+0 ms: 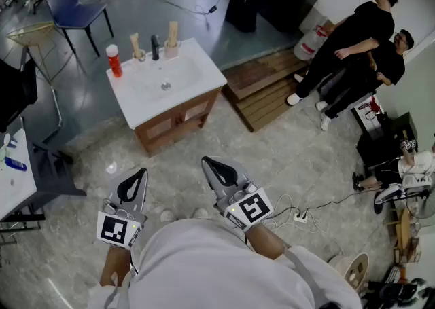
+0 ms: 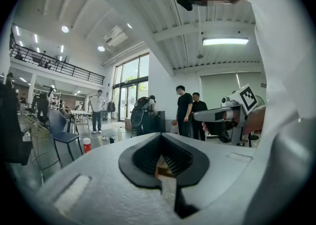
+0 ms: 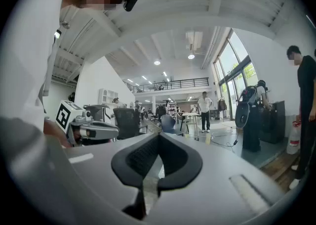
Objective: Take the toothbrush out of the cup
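The white sink cabinet [image 1: 146, 100] stands on the floor well ahead of me. On its back rim are a red bottle [image 1: 113, 60], a light wooden cup [image 1: 138, 52] with an upright stick-like piece, a dark item [image 1: 155, 47] and a second wooden cup [image 1: 172, 45] with a taller piece; I cannot tell which is the toothbrush. My left gripper [image 1: 138, 176] and right gripper [image 1: 211, 164] are held level near my body, far short of the sink. Both are shut with nothing between the jaws. The red bottle [image 2: 87, 145] shows small in the left gripper view.
Two people [image 1: 360, 36] stand at the right beside a wooden pallet [image 1: 265, 87]. A blue chair [image 1: 78, 5] is behind the sink and a white table [image 1: 13, 178] is at the left. A power strip with cable [image 1: 299, 218] lies on the floor to my right.
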A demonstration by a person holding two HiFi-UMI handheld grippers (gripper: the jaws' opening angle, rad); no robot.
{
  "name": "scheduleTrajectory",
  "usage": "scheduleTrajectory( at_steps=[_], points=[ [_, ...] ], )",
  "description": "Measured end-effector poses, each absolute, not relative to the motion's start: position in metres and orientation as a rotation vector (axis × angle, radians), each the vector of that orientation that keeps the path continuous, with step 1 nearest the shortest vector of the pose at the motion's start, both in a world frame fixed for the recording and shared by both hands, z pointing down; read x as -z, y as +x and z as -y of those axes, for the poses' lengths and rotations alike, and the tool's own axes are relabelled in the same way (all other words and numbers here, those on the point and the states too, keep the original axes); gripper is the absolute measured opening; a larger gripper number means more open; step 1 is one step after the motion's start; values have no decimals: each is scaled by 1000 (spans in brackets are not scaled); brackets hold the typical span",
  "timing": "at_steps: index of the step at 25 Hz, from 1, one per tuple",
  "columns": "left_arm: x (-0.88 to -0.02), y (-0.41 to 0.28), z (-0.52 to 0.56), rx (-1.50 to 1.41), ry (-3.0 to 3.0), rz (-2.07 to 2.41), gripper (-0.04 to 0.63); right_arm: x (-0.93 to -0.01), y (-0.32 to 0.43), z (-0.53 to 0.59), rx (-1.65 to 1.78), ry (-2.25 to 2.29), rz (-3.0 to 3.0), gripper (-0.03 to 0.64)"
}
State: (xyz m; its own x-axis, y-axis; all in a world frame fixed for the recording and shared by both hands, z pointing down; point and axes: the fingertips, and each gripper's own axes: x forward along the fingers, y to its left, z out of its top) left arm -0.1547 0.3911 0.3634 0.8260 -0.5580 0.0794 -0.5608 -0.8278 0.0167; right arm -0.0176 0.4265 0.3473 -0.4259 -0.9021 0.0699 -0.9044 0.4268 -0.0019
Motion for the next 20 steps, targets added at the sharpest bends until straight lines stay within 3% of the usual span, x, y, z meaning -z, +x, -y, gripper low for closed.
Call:
scheduleTrajectory(
  at_steps=[20],
  points=[
    [-364, -152, -390, -108, 2959, 914, 3, -347, -14, -425, -80, 1649, 2631, 0]
  ],
)
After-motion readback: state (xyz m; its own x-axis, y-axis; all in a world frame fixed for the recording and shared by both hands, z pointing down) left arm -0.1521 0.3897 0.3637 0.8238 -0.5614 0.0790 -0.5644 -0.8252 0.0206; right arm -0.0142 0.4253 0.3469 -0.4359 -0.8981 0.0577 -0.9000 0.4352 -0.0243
